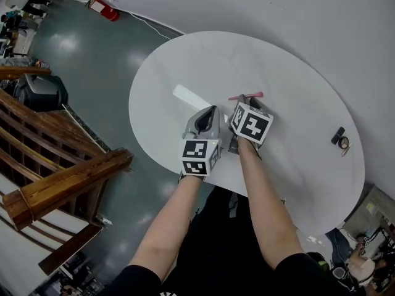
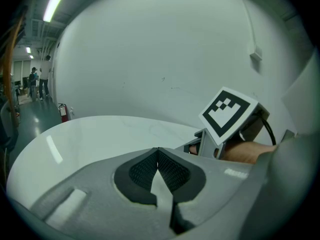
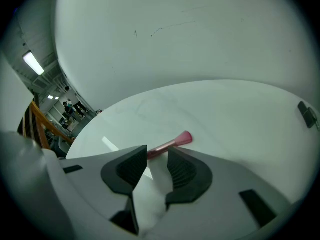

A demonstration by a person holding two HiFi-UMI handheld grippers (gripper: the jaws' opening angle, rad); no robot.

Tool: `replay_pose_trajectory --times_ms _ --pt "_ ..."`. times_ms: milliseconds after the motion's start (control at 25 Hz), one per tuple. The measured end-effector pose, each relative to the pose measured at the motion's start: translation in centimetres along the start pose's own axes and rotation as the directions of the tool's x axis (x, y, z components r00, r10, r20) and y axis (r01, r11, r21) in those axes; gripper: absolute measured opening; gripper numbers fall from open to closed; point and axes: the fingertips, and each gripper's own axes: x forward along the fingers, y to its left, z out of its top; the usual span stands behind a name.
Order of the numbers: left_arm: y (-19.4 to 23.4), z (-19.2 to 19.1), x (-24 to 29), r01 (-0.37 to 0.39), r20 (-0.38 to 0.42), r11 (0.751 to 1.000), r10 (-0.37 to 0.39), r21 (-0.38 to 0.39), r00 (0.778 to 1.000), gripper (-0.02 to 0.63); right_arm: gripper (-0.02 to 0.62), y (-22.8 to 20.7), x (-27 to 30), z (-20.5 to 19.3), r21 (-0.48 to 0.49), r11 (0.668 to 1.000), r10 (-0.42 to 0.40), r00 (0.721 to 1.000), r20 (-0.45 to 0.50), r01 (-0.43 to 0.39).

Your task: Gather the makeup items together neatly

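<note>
Left hand-held gripper: my jaws are pressed together at the tips with nothing between them. It hovers over the near part of the surface, close beside my right one.
Right hand-held gripper: my jaws are spread, tilted down toward the surface, and the pads grip nothing.
Pink makeup brush: it lies flat on the surface just beyond my right jaw tips, crosswise to them. Its pink head points right, and its handle end passes behind the left jaw tip.
Surface: round, white and glossy.
Other makeup items: two small dark pieces sit together near the right edge, well apart from the brush.
Floor: a red fire extinguisher lies at the far left.
</note>
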Motion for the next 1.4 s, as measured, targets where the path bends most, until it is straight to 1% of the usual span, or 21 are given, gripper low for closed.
replay_pose_trajectory --times_ms 200,280,440,600,640,720,760,800,880,960,1040,1080,1160,1200,1240,1280,1400 --pt "0.3 0.4 0.5 0.012 0.001 1.0 -0.012 -0.003 1.0 0.009 0.147 0.4 0.3 0.5 -0.035 0.999 -0.022 1.0 -0.007 0.021" --pt "0.5 0.7 0.5 0.011 0.005 1.0 -0.011 -0.001 1.0 0.009 0.155 0.7 0.6 0.8 -0.062 0.998 -0.022 0.999 -0.028 0.02" --pt "0.2 0.7 0.2 0.011 0.01 1.0 -0.01 -0.009 1.0 0.009 0.147 0.9 0.7 1.1 -0.157 0.988 -0.017 0.996 -0.088 0.003" --pt "-0.1 0.6 -0.2 0.012 0.01 1.0 -0.012 -0.013 1.0 0.009 0.152 1.1 0.9 0.9 -0.171 0.985 -0.002 0.992 -0.124 -0.019" --pt "-0.2 0.6 -0.2 0.012 0.011 1.0 -0.012 -0.012 1.0 0.009 0.146 1.4 0.9 0.9 -0.192 0.981 0.001 0.991 -0.132 -0.026" --pt "-0.4 0.7 -0.3 0.011 0.014 1.0 -0.011 -0.012 1.0 0.009 0.091 2.0 0.8 0.9 -0.253 0.966 0.009 0.988 -0.155 -0.048" --pt "-0.6 0.7 -0.3 0.01 0.016 1.0 -0.01 -0.012 1.0 0.009 0.051 2.1 0.7 0.8 -0.28 0.958 0.012 0.986 -0.166 -0.059" --pt "-0.7 0.8 -0.4 0.009 0.018 1.0 -0.009 -0.012 1.0 0.009 0.03 2.0 0.6 0.7 -0.303 0.951 0.013 0.984 -0.176 -0.066" --pt "-0.7 0.8 -0.6 0.006 0.021 1.0 -0.006 -0.013 1.0 0.009 0.015 1.7 0.6 0.1 -0.33 0.941 0.014 0.979 -0.201 -0.081" --pt "-0.7 0.7 -0.8 0.001 0.022 1.0 -0.001 -0.016 1.0 0.009 0.016 1.3 0.8 -0.5 -0.338 0.937 0.018 0.977 -0.213 -0.091" --pt "-0.7 0.6 -1.0 -0.003 0.023 1.0 0.004 -0.018 1.0 0.009 0.018 1.1 0.5 -0.4 -0.343 0.936 0.012 0.982 -0.19 -0.078" --pt "-0.7 0.6 -1.1 -0.005 0.024 1.0 0.005 -0.018 1.0 0.009 0.018 1.1 0.4 -0.1 -0.335 0.94 0.012 0.985 -0.173 -0.071" --pt "-0.6 0.5 -1.3 -0.011 0.026 1.0 0.012 -0.018 1.0 0.009 0.021 1.2 0.3 0.3 -0.287 0.955 0.029 0.989 -0.143 -0.069" --pt "-0.4 0.4 -1.4 -0.016 0.026 1.0 0.016 -0.018 1.0 0.009 0.036 1.2 0.3 0.5 -0.254 0.964 0.042 0.991 -0.13 -0.074" --pt "-0.3 0.3 -1.5 -0.02 0.025 1.0 0.02 -0.019 0.999 0.009 0.087 1.3 0.3 0.6 -0.222 0.972 0.051 0.992 -0.118 -0.077" --pt "-0.3 0.2 -1.6 -0.023 0.023 1.0 0.023 -0.021 0.999 0.009 0.125 1.2 0.4 0.7 -0.198 0.977 0.054 0.993 -0.106 -0.074" --pt "0.1 0.1 -1.8 -0.032 0.022 0.999 0.033 -0.026 0.999 0.009 0.142 1.2 0.7 1.1 -0.18 0.983 0.025 0.997 -0.078 -0.039"
